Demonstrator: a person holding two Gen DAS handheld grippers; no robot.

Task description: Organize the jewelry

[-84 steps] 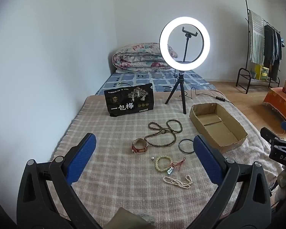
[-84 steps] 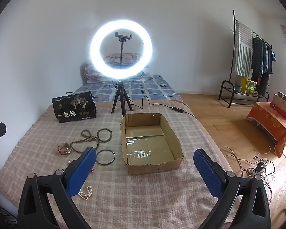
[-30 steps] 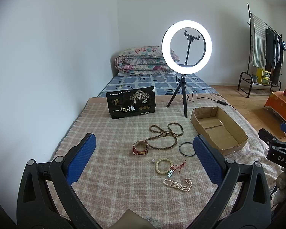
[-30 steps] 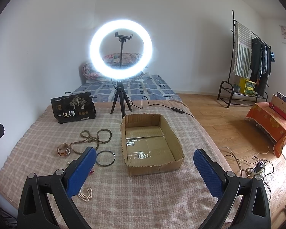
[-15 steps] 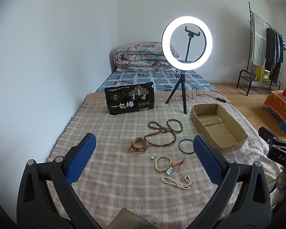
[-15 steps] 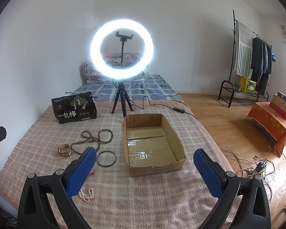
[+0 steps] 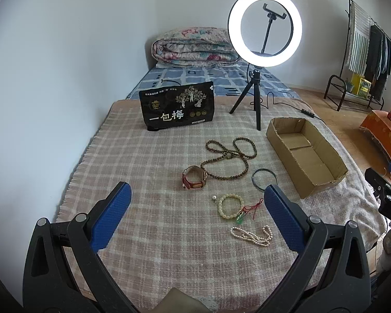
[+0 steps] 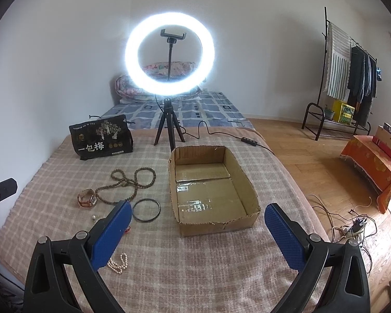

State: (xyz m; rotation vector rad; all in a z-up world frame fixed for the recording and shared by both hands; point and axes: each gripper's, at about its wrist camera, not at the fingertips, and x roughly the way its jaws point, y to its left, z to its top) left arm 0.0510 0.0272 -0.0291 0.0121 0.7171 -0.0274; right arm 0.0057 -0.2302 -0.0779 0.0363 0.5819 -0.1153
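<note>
hiding part of the jewelry in the right wrist view, the left blue finger [image 8: 112, 232] of the right gripper [image 8: 198, 234] covers the pale bead bracelet and most of the red cord, and only one end of the pearl strand [image 8: 118, 260] comes out under it. the left gripper [image 7: 198, 214] cuts off the near edge of the dark thin bangle [image 7: 264, 180] with its right finger. a tan thing at the bottom edge of the left view is cut off and i cannot tell what it is.

both grippers stand wide apart with nothing between the fingers, above the checked blanket [image 7: 143, 161].

the jewelry lies loose on the blanket, left of the cardboard box [image 8: 250, 193], which has nothing inside. the long brown bead necklace [image 7: 232, 154] makes loops, and the watch with a red-brown strap [image 7: 194, 177] lies just beside its lower loop. nearer is the pale bead bracelet [image 7: 229, 206], with a small white bead beside it, and a red cord with a green pendant [image 7: 245, 212] touches it. the pearl strand [image 7: 250, 234] is the nearest.

behind stand a black bag [image 7: 177, 109] and a lit ring light on a tripod [image 7: 264, 28].
</note>
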